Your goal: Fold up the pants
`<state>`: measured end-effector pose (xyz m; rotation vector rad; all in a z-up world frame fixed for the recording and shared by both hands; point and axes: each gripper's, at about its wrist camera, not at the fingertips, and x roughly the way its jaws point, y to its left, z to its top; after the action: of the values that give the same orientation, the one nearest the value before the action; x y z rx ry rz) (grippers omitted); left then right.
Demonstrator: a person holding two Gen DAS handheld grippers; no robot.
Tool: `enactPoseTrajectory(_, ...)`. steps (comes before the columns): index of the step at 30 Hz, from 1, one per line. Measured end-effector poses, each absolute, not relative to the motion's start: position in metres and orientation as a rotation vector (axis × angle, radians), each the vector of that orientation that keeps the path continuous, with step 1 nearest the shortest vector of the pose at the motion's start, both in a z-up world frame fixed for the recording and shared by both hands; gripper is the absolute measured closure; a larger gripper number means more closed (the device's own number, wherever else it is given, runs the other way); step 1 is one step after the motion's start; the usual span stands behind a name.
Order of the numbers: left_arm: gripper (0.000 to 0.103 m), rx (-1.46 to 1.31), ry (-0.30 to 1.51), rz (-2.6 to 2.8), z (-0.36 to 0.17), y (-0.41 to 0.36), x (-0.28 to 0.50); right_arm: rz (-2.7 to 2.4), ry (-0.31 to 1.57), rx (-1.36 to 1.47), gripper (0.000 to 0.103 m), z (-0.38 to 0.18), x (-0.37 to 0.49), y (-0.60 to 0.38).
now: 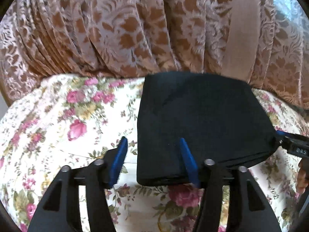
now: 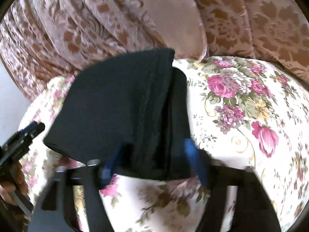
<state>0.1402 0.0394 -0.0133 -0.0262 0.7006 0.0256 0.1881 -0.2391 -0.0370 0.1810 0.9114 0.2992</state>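
The black pants (image 1: 200, 127) lie folded into a thick square on the floral sheet (image 1: 58, 119). In the left wrist view my left gripper (image 1: 153, 140) stands open over the near left corner of the pants. Its left pad (image 1: 118, 154) hangs over bare sheet and its right pad (image 1: 187, 158) over the cloth. My right gripper (image 1: 289, 144) pokes in at the pants' right corner. In the blurred right wrist view the pants (image 2: 115, 106) show stacked layers along their right side. My right gripper (image 2: 154, 145) is open astride their near edge. My left gripper (image 2: 21, 141) shows at the far left.
A brown and pink patterned curtain (image 1: 135, 29) hangs in folds right behind the bed. The floral sheet (image 2: 241, 106) spreads wide to the right of the pants. A person's hand (image 2: 13, 176) holds the left gripper's handle at the left edge.
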Motion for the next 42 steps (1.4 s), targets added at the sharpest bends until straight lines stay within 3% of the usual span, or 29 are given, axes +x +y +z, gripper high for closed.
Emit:
enactPoseTrajectory(3, 0.036, -0.046, 0.674, 0.016, 0.0, 0.036, 0.121, 0.252, 0.86, 0.189, 0.029, -0.021, 0.163, -0.235)
enactPoseTrajectory(8, 0.034, -0.072, 0.65, 0.002, 0.013, 0.03, 0.088, 0.181, 0.81, 0.193, 0.018, -0.005, 0.131, -0.216)
enactPoseTrajectory(10, 0.025, -0.077, 0.637, 0.003, 0.016, 0.026, 0.071, 0.15, 0.79, 0.174, 0.017, 0.001, 0.117, -0.207)
enactPoseTrajectory(17, 0.021, -0.061, 0.633, -0.006, 0.018, 0.014, 0.032, 0.096, 0.749, 0.103, 0.009, 0.01, 0.078, -0.188)
enactPoseTrajectory(36, 0.004, -0.079, 0.619, 0.022, 0.02, 0.013, -0.015, 0.076, 0.71, 0.048, 0.006, 0.017, 0.03, -0.169)
enactPoseTrajectory(42, 0.004, -0.079, 0.618, 0.039, 0.018, 0.014, -0.019, 0.074, 0.707, 0.031, 0.006, 0.016, 0.027, -0.165)
